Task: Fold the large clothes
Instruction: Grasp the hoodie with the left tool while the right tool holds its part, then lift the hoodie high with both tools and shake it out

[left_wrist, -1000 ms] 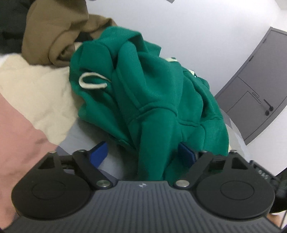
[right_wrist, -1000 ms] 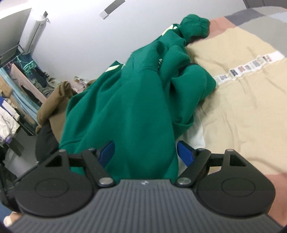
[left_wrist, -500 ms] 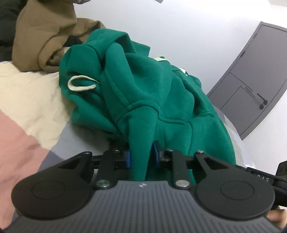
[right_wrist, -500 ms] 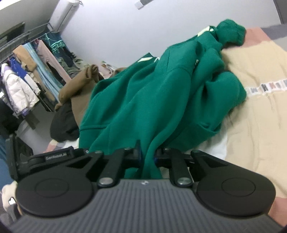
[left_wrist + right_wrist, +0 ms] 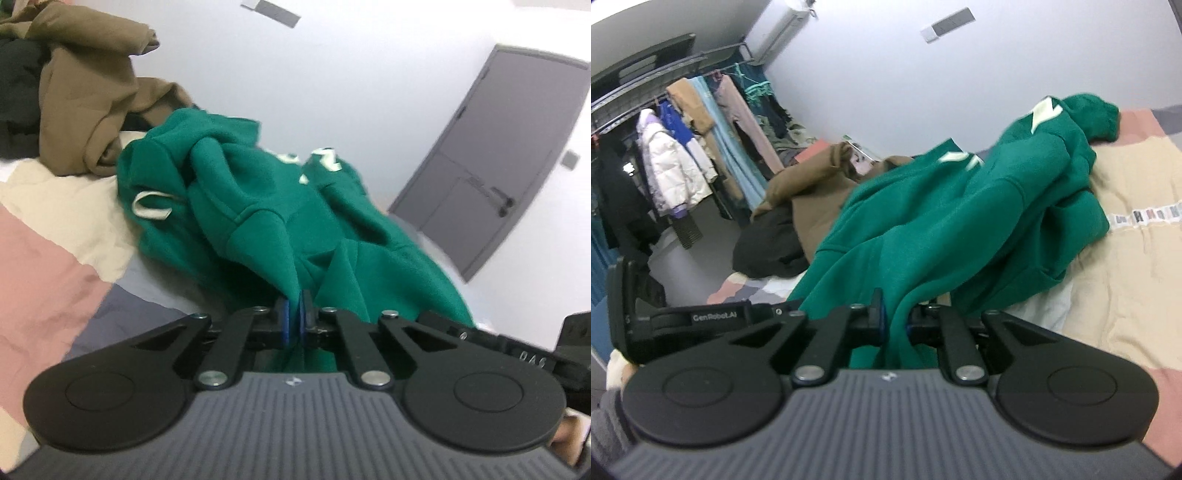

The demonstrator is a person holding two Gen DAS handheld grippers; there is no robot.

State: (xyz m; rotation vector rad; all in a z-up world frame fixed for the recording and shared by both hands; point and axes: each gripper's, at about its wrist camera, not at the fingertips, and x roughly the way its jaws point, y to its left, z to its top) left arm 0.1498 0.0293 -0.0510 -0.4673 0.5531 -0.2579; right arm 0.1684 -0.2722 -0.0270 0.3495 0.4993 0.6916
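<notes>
Both grippers pinch the same green hoodie (image 5: 280, 206). Left gripper (image 5: 294, 320) has its blue pads (image 5: 283, 320) pressed together on a thin fold of the green cloth, and the cloth runs up from the pads in a tight ridge. Right gripper (image 5: 894, 320) is clamped on a thicker bunch of the hoodie (image 5: 960, 221), with green cloth hanging down between its two fingers. From the left wrist view, the hoodie sits in a rumpled heap just past the gripper, with a cream drawstring loop (image 5: 151, 205) on its left side and pale letters (image 5: 325, 160) near the top. It lies on a bed (image 5: 48, 258) with pink, cream and grey patches. A brown garment (image 5: 92, 103) is piled behind the hoodie, touching its far edge. A grey door (image 5: 498, 155) stands in the white wall on the right. From the right wrist view, the hoodie stretches away across the bed (image 5: 1126, 266), and one green cuff (image 5: 1097, 114) rests at the far end. A black garment (image 5: 768, 243) lies beside the brown one (image 5: 812, 192). Farther left, a rack of hanging clothes (image 5: 687, 147) lines the wall.
</notes>
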